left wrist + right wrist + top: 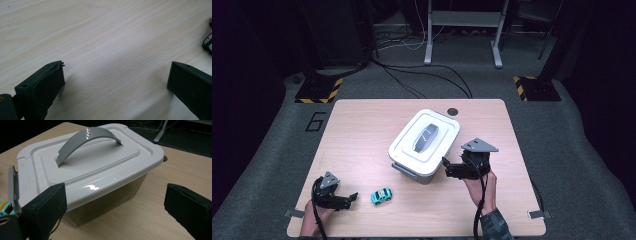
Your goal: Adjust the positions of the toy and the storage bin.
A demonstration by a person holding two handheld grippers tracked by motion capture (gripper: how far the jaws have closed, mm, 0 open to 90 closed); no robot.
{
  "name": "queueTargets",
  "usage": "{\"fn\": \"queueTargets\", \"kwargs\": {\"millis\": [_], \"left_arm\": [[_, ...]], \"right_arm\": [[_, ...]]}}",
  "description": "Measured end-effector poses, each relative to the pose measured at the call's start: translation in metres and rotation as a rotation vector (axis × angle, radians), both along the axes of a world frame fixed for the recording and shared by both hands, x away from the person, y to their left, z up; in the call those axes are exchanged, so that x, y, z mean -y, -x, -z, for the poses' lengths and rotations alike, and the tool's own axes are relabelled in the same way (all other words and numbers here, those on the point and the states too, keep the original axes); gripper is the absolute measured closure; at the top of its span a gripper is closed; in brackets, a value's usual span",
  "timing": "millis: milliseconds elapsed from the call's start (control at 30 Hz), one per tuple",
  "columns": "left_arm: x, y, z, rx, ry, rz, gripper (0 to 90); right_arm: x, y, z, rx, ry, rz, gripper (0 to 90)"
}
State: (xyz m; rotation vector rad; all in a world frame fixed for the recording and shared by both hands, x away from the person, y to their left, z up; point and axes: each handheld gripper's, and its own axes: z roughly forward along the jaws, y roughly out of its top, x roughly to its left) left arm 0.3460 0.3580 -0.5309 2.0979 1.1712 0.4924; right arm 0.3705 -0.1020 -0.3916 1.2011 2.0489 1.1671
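A white plastic box with a grey curved handle on its lid sits in the middle of the high view, on the light wooden table. The right gripper is just beside the box's lower right side, jaws wide apart and holding nothing. At the lower left, the left gripper is open too, near a small blue toy car.

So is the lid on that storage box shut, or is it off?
Shut. The white lid sits flat on the storage box, its rim overhanging all round and its grey handle on top. Whether the side latch is clipped, I cannot tell.
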Motion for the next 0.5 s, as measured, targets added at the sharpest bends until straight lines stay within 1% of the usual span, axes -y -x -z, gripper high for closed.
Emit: {"fn": "queueTargets", "kwargs": {"millis": [33,100,200,233,333,400,500], "left_arm": [[0.000,0.000,-0.001,-0.005,-0.005,0.006,0.5],[0.000,0.000,0.000,-0.002,-0.003,0.004,0.5],[0.000,0.000,0.000,0.000,-0.002,0.002,0.5],[0.000,0.000,0.000,-0.004,-0.003,0.005,0.5],[0.000,0.000,0.000,-0.004,-0.004,0.004,0.6],[0.000,0.000,-0.001,-0.007,-0.004,0.006,0.6],[0.000,0.000,-0.001,-0.005,-0.003,0.002,0.6]], "right_arm": [[-0.001,0.000,0.000,-0.003,0.004,-0.004,3.7],[-0.009,0.000,0.000,-0.004,0.014,-0.028,3.7],[-0.030,-0.006,0.001,-0.007,0.041,-0.075,3.7],[-0.035,-0.009,0.002,-0.009,0.047,-0.082,3.7],[-0.052,-0.021,0.007,-0.035,0.061,-0.114,3.5],[-0.060,-0.029,0.011,-0.055,0.078,-0.120,3.2],[-0.065,-0.035,0.015,-0.079,0.089,-0.122,1.2]]}}
